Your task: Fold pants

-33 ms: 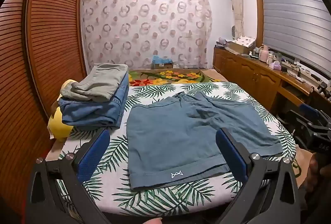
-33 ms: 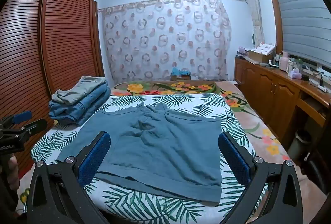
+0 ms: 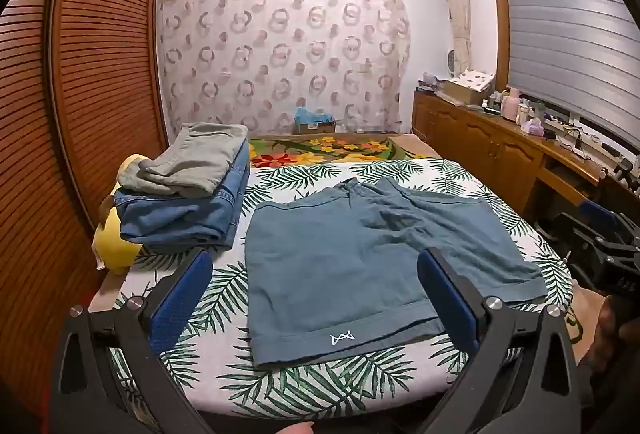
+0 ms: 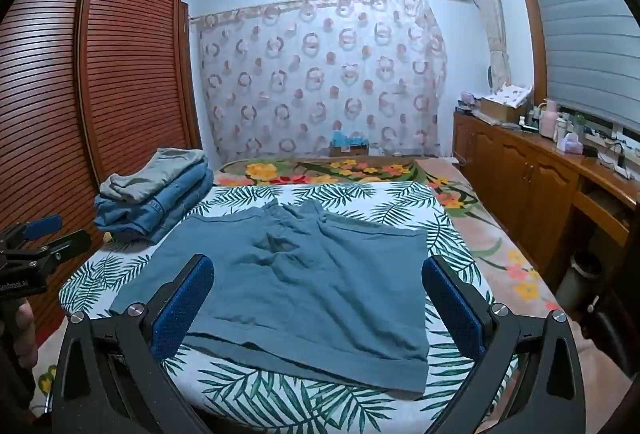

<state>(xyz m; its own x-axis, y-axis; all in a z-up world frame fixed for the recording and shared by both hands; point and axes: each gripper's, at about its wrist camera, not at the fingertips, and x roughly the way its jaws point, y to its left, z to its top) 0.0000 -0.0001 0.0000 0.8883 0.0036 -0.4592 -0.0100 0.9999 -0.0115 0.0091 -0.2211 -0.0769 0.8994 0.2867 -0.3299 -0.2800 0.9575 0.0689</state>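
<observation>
Blue-grey shorts (image 3: 360,262) lie spread flat on the palm-leaf bedsheet (image 3: 280,386), hems toward me, a small white logo on the near left hem. They also show in the right wrist view (image 4: 304,286). My left gripper (image 3: 314,298) is open and empty, held above the near left hem. My right gripper (image 4: 318,306) is open and empty, held above the near right leg. Each gripper shows at the edge of the other's view: the right one (image 3: 600,246) and the left one (image 4: 36,246).
A stack of folded jeans and grey pants (image 3: 188,193) sits on the bed's left side, over a yellow soft toy (image 3: 114,242). A slatted wooden wardrobe (image 3: 80,93) stands left; a wooden cabinet (image 3: 500,161) with clutter runs along the right. A floral blanket (image 3: 328,149) lies beyond.
</observation>
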